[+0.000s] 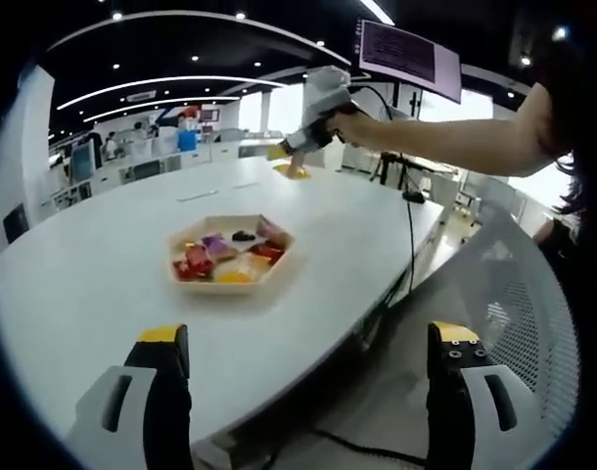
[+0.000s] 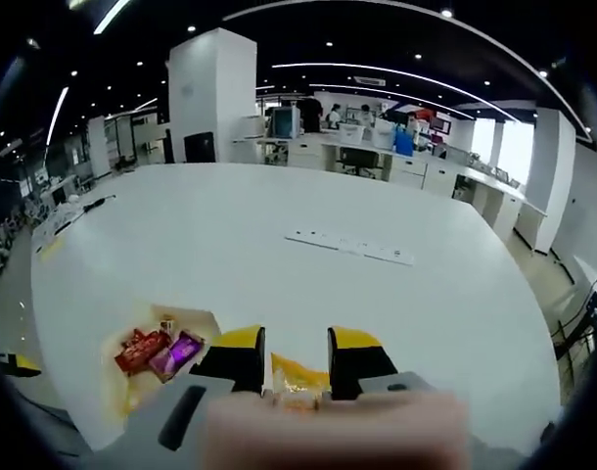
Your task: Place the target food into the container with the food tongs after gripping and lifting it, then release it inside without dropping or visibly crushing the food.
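Observation:
A hexagonal paper tray holding several coloured snack packets sits mid-table ahead of my left gripper, whose yellow-tipped jaws stand wide open with nothing between them. Beyond the tray, a person's outstretched arm holds my right gripper down at an orange-yellow food packet on the table. In the right gripper view that packet fills the narrow gap of my right gripper, pressed by both jaws. The tray lies just to the left of those jaws, with red and purple packets inside.
The large white table runs far back. A flat white strip lies on it further out. A black cable hangs off the table's right edge beside a mesh chair back. Desks and people stand in the background.

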